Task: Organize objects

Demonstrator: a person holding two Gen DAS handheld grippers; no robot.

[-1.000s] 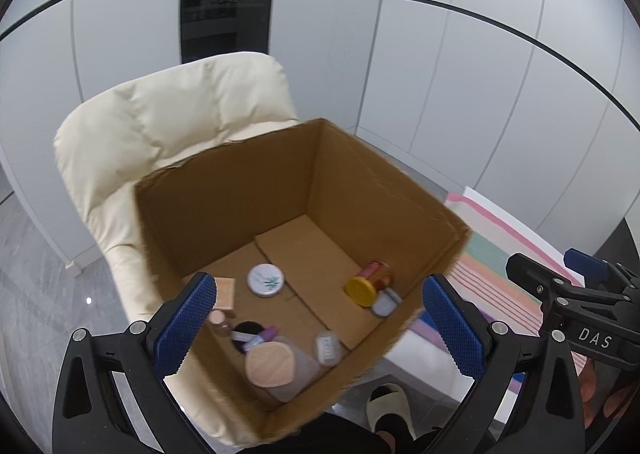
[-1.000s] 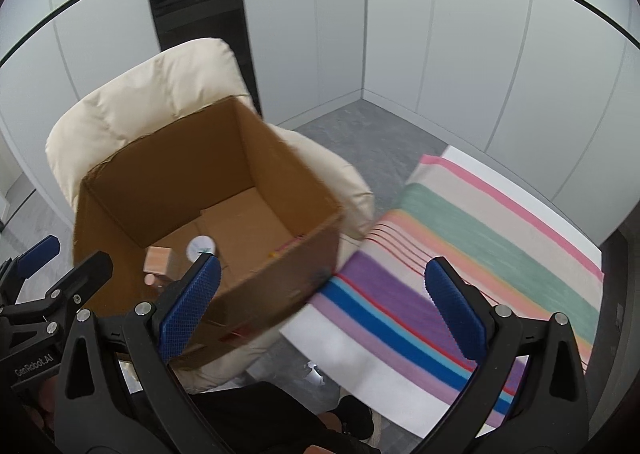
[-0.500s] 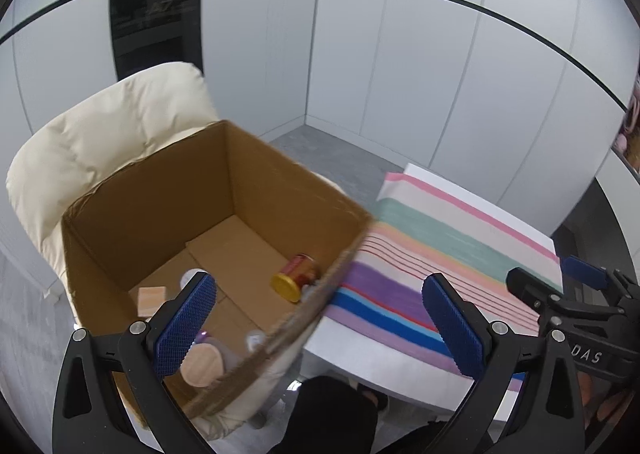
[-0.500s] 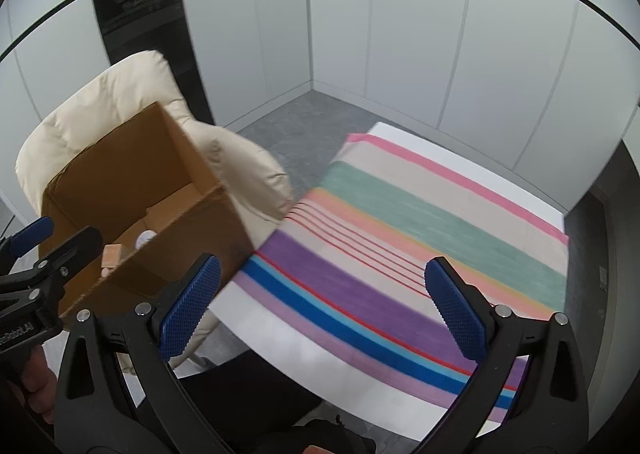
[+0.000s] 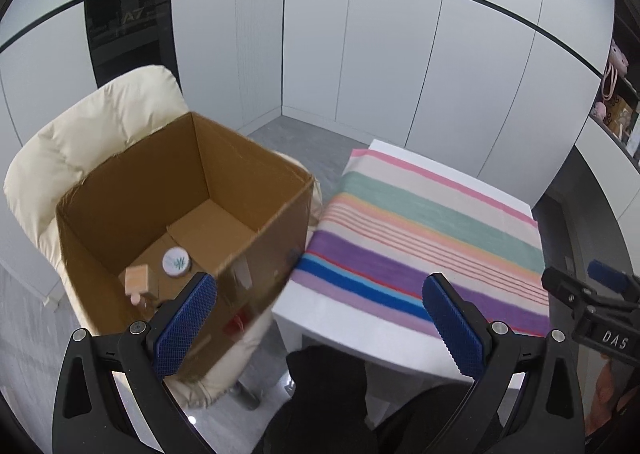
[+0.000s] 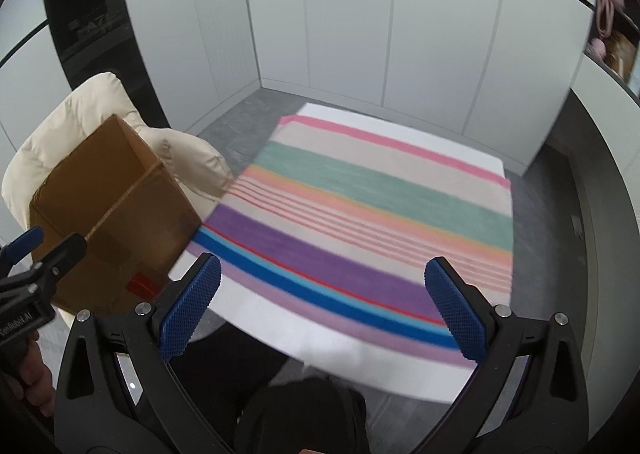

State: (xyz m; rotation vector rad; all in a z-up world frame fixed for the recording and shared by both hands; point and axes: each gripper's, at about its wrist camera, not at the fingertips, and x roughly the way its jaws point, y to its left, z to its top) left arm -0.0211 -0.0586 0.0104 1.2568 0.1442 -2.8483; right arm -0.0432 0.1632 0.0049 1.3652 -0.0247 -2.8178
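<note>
An open cardboard box [image 5: 256,190] stands on a cream padded chair [image 5: 80,134] at the left. Inside it I see a round white tin [image 5: 176,262] and a wooden block [image 5: 138,281]; other contents are hidden by the box wall. The box also shows in the right wrist view [image 6: 116,214]. My left gripper [image 5: 320,318] is open and empty, held above the box's near right corner and the table edge. My right gripper [image 6: 322,310] is open and empty above the striped cloth [image 6: 360,214].
A white table [image 5: 352,330] with a striped cloth [image 5: 420,238] stands right of the chair. White panelled walls close the back. Shelves with pink items [image 5: 616,94] are at the far right. My knees [image 5: 320,394] show below the table edge.
Both grippers have swung right, away from over the box toward the striped table. The box has slid to the left of both views. Both stay open and empty.
</note>
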